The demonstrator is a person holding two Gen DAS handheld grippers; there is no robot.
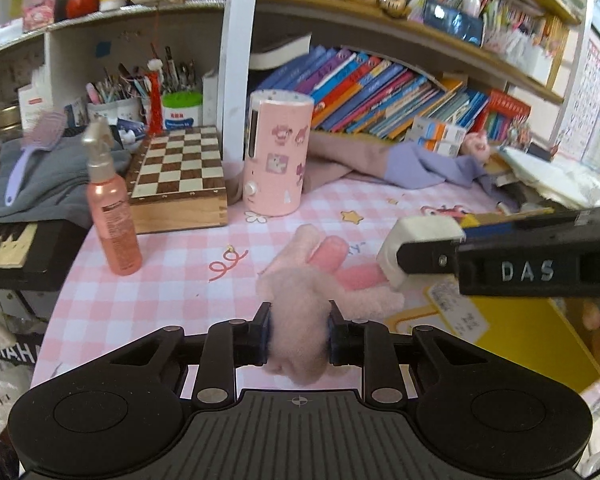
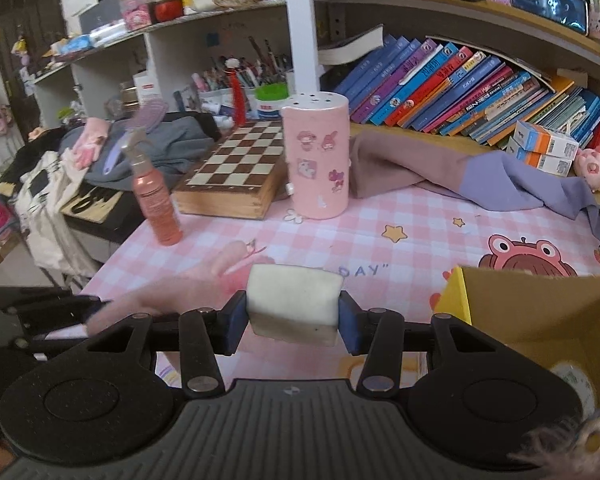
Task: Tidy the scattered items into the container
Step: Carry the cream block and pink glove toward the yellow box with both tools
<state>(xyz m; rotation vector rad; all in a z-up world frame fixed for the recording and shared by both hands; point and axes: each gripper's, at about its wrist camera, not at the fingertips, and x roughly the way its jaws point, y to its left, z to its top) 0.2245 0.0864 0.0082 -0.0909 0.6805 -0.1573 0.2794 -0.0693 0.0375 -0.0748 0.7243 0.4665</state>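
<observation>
1. Between our two grippers, close to the cameras, we held two things: our left gripper (image 1: 298, 334) was pinched on a fuzzy pink plush toy (image 1: 300, 292), and our right gripper (image 2: 293, 322) was clamped on a white foam block (image 2: 294, 304).
2. Just beside the right gripper, on its right, we saw the open cardboard box (image 2: 540, 308) with its yellow outer wall, standing on the pink checked table (image 2: 380, 240); the block had not yet gone into it.
3. Farther out on the table, to the left, stood a pink spray bottle (image 1: 114, 224), upright and near the edge.
4. Beyond it, we saw a pink cylindrical canister (image 1: 276, 152) with stickers, upright, just beside a wooden chessboard box (image 1: 178, 176).
5. Behind those lay a mauve and lilac cloth (image 2: 460, 172), with leaning books (image 2: 440, 80) on the shelf at the back.
</observation>
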